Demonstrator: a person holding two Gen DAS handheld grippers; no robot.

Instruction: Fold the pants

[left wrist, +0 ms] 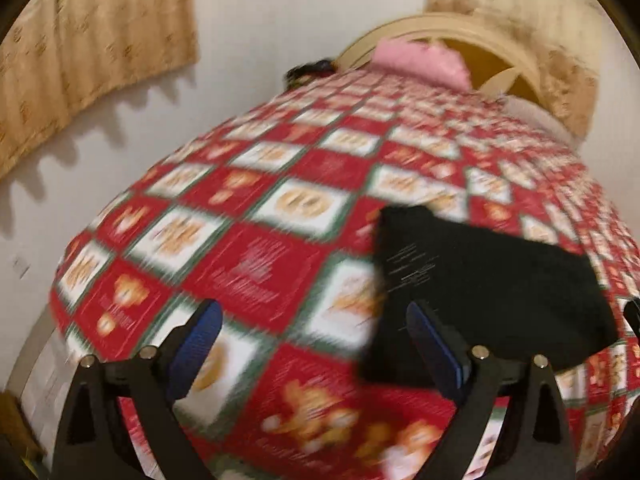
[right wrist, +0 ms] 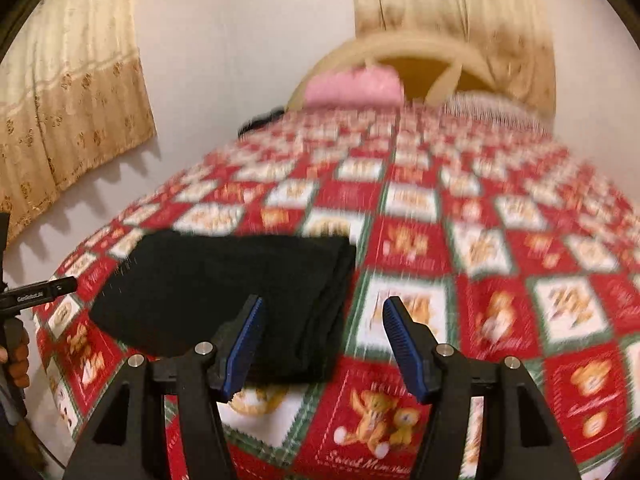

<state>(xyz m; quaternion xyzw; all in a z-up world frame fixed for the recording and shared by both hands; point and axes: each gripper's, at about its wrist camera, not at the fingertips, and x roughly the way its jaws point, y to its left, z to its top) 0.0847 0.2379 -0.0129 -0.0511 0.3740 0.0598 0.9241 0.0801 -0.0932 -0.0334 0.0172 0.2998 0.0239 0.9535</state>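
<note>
The left tongs (left wrist: pixel 316 348) are spread wide with nothing in them, above the bed (left wrist: pixel 256 264). The black pants (right wrist: pixel 224 292) lie folded flat on the red bear blanket, between both tongs. The right tongs (right wrist: pixel 324 344) are let go too, just beside the pants' edge.

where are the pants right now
The folded black pants lie on the red checked bedspread near the foot of the bed, lower left in the right wrist view, lower right in the left.
</note>
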